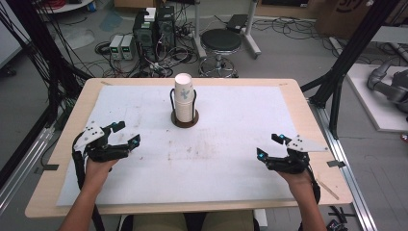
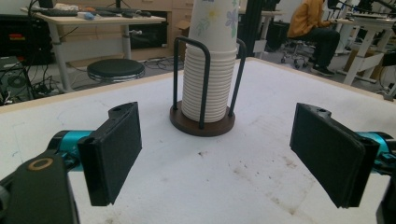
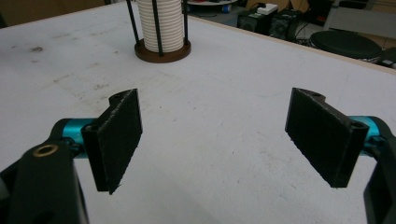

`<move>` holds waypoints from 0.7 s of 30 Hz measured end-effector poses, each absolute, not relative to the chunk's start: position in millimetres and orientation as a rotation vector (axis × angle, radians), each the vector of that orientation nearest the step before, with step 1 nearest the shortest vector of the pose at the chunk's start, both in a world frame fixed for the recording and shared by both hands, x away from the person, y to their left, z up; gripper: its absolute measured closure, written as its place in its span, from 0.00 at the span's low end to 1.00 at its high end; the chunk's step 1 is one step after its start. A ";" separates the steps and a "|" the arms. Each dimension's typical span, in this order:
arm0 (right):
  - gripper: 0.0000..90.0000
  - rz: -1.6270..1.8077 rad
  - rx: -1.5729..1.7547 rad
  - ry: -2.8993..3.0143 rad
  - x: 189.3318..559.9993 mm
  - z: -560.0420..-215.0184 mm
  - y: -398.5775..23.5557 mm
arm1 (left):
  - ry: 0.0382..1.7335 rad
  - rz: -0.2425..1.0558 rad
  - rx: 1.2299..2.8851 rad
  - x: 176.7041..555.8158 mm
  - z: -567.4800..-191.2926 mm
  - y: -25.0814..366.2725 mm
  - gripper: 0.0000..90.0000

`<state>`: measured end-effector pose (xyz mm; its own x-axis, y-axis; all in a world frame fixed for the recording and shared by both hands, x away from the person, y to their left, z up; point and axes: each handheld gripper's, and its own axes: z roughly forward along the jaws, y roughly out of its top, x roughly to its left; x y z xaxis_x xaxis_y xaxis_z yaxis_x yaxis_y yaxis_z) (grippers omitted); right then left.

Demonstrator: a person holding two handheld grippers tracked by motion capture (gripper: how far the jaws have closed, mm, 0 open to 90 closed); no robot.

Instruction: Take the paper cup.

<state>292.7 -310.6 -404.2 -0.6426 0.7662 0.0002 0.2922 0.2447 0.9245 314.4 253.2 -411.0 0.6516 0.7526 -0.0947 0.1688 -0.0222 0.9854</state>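
High view: both grippers (image 1: pixel 126 133) (image 1: pixel 268 146) spread wide, cup stack (image 1: pixel 184 98) lettering unreadable

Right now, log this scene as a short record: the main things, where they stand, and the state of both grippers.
surface: wooden table covered by a stained white mat
main thing: stack of paper cups, upright
holder: black wire cup holder on a round brown base, far centre of mat
left gripper: open, empty, near left of mat
right gripper: open, empty, near right of mat
contact: neither gripper touches the cups
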 end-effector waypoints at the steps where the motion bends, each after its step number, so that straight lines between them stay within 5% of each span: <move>1: 0.21 1.380 0.961 2.063 292.9 -404.5 -310.9 | 0.789 0.550 1.556 314.9 -411.3 252.7 0.18; 21: 0.21 1.377 0.976 2.057 286.0 -403.2 -312.4 | 0.708 0.457 1.569 345.0 -379.6 229.4 0.18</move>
